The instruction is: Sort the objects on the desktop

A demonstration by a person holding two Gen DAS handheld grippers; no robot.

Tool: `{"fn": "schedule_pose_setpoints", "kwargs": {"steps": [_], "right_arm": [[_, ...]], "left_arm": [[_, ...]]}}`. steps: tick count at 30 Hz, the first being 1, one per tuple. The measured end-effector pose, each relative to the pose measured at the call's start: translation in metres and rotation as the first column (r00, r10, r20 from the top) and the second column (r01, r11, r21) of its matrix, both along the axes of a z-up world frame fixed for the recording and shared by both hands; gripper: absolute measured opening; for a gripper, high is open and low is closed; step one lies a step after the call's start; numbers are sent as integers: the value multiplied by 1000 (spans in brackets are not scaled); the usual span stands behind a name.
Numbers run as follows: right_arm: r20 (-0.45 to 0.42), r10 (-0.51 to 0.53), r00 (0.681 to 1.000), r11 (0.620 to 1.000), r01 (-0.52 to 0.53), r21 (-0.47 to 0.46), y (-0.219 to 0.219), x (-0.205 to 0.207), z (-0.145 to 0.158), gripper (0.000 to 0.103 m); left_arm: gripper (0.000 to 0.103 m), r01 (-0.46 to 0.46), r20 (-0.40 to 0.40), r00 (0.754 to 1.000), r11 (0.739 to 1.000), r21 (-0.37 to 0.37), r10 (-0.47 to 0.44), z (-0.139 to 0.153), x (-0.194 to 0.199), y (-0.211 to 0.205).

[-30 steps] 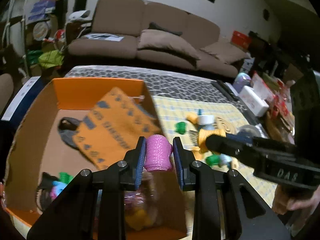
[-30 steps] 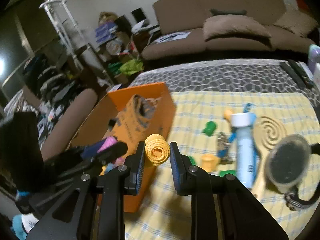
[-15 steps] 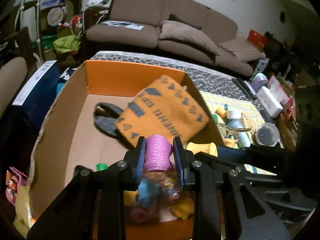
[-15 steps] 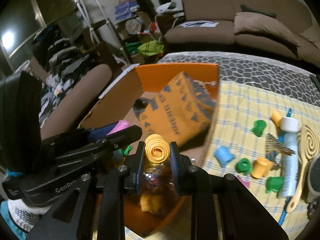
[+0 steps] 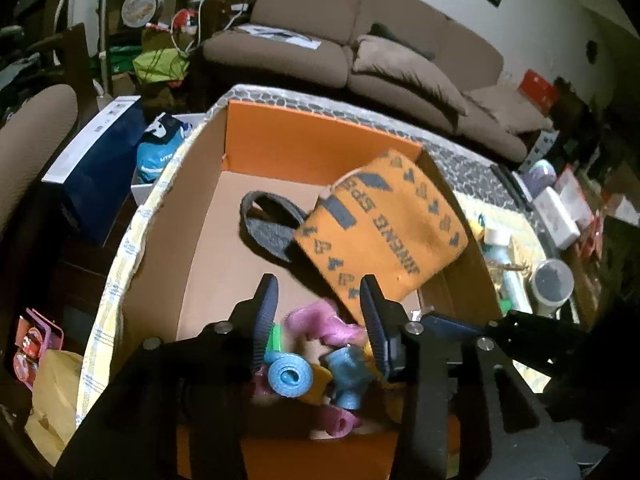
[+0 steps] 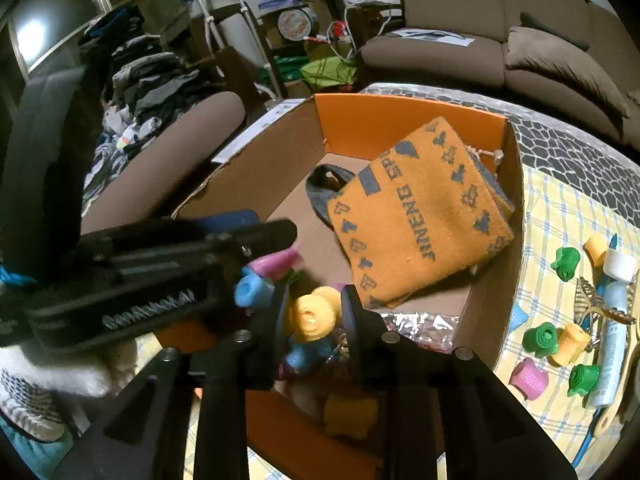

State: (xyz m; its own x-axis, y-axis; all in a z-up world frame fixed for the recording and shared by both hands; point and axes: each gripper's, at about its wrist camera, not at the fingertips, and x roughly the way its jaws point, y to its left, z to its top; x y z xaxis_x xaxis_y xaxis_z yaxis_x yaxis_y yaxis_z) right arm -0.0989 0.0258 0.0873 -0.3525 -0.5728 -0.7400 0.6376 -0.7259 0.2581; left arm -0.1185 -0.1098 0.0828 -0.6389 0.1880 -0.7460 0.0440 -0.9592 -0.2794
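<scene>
Pink roller (image 5: pixel 320 322) lies loose below the opened left hand-held gripper (image 5: pixel 318 320), inside the cardboard box (image 5: pixel 200 216).

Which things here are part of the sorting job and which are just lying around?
Part of the job:
- cardboard box
- yellow roller between the right hand-held gripper fingers
- pink roller, dropped below the left hand-held gripper
- rollers on the tablecloth

Lying about:
- sofa
- clothes pile

Black tool (image 5: pixel 318 320), blue pads, silver screws
</scene>
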Motion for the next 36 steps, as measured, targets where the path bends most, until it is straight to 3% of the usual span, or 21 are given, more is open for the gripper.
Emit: {"fn": "schedule_pose_setpoints", "kwargs": {"steps": [14,19,21,34,35,36], "right_arm": [[-38,-108,993,991,105,-79,40,-10,28,54],[-74,-162,984,984,155,-93,62,-12,40,59],[-90,-177,980,982,169,-86,69,-13,43,61],[-121,-281,952,959,272,-85,125,-13,48,79],[-122,-286,950,957,278,-83,128,-13,48,79],[-122,-292,949,955,284,-81,131,-13,48,81]], "left_arm": [[60,3,-51,999,1000,5,-3,17,-2,19],[60,32,-69,997,999,-11,-33,23,-3,37],[68,45,-76,996,999,-8,-45,25,-3,44],[70,106,-87,990,994,-30,-108,28,-4,92],[73,109,-87,990,993,-32,-112,28,-4,94],[84,114,-86,989,993,-35,-117,28,-4,97]]}}
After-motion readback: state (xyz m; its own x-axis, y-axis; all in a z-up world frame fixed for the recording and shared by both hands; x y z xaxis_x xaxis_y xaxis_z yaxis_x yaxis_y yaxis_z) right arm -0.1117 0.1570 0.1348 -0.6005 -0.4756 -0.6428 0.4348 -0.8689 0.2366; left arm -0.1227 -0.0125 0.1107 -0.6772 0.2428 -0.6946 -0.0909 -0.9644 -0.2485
